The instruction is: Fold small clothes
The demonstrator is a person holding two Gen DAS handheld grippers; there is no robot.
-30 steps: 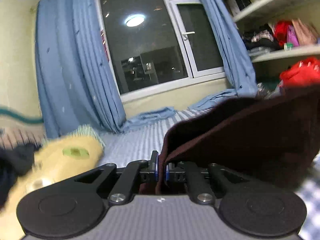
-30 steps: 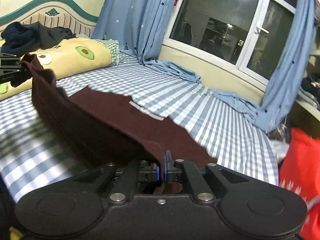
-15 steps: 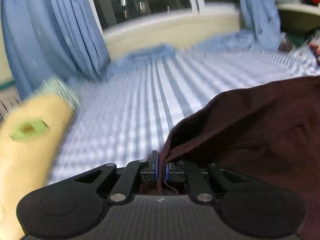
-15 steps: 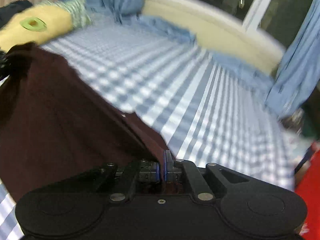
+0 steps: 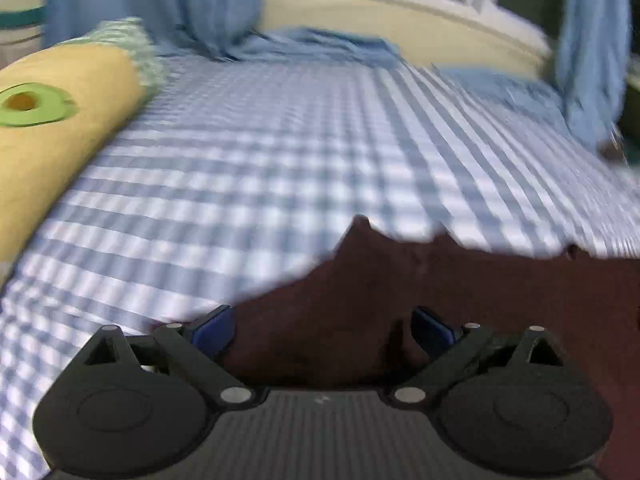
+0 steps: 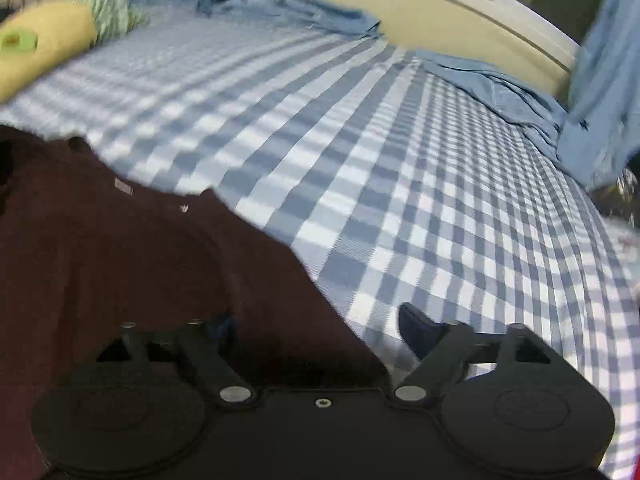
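A dark maroon garment [image 5: 460, 292] lies spread on the blue-and-white checked bed [image 5: 280, 168]. In the left wrist view its near edge lies between the wide-apart blue pads of my left gripper [image 5: 322, 330], whose jaws are opening and do not press on it. In the right wrist view the same garment [image 6: 120, 248] fills the lower left, with a small label near its neckline. My right gripper [image 6: 316, 326] is opening too; the cloth's corner lies over its left finger and the right finger [image 6: 416, 330] stands clear over the sheet.
A yellow pillow with a green avocado print [image 5: 52, 120] lies along the left of the bed. Blue curtains [image 5: 152, 0] hang at the back, their hems pooled on the bed [image 6: 492, 84] below a cream window ledge [image 6: 420, 4].
Both grippers came down toward the bed with the garment pinched in them, then let go: the jaws now stand wide and the cloth lies flat on the sheet.
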